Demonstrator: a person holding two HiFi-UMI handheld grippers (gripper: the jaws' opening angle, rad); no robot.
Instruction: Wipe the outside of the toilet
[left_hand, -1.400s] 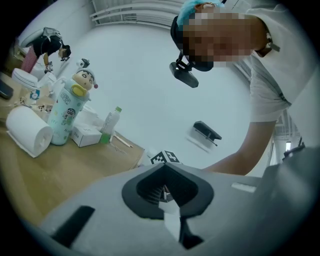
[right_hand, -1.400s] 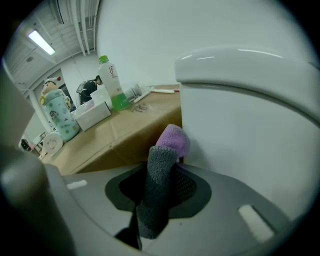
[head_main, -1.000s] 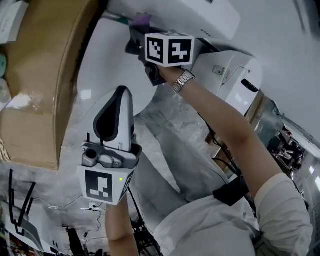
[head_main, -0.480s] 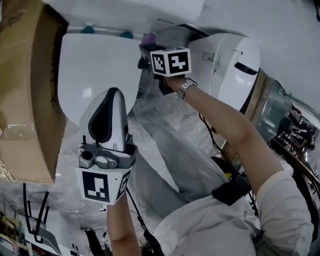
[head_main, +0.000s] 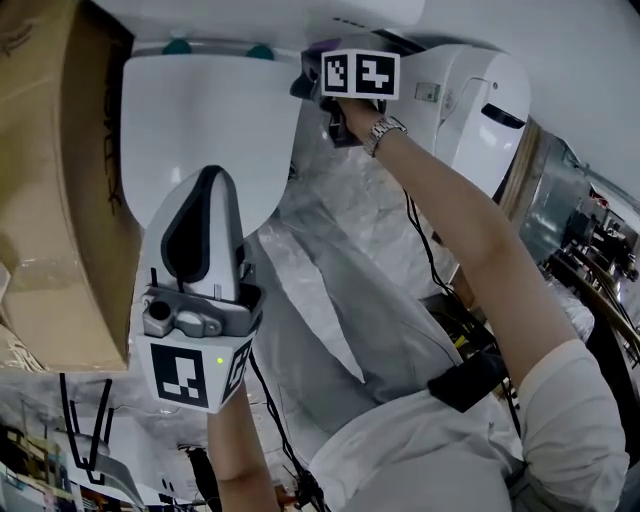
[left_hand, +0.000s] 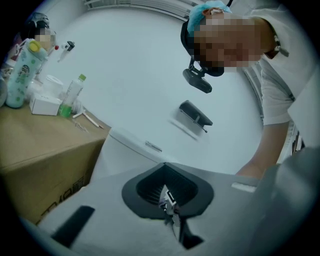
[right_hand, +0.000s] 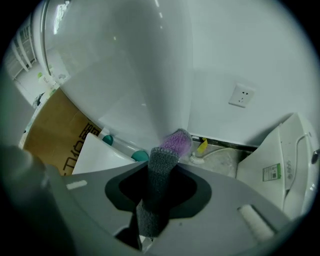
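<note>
While the left tool (left_hand: 170, 204) hangs back over the lid, jaws together on nothing, the right tool (right_hand: 159, 190) — clamped on a grey cloth (right_hand: 165, 155) with a purple tip — has crept a little along the back of the toilet (head_main: 205, 110), away from the teal hinge caps (head_main: 260, 50). The tip seems pressed to the white porcelain there, so wiping looks under way — the flank beside the cardboard box (head_main: 55, 200) probably remains.

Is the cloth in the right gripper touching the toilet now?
Cannot tell. In the right gripper view the tip of the cloth overlaps the edge of the toilet, but no contact or gap shows plainly. The head view does not settle it.
</note>
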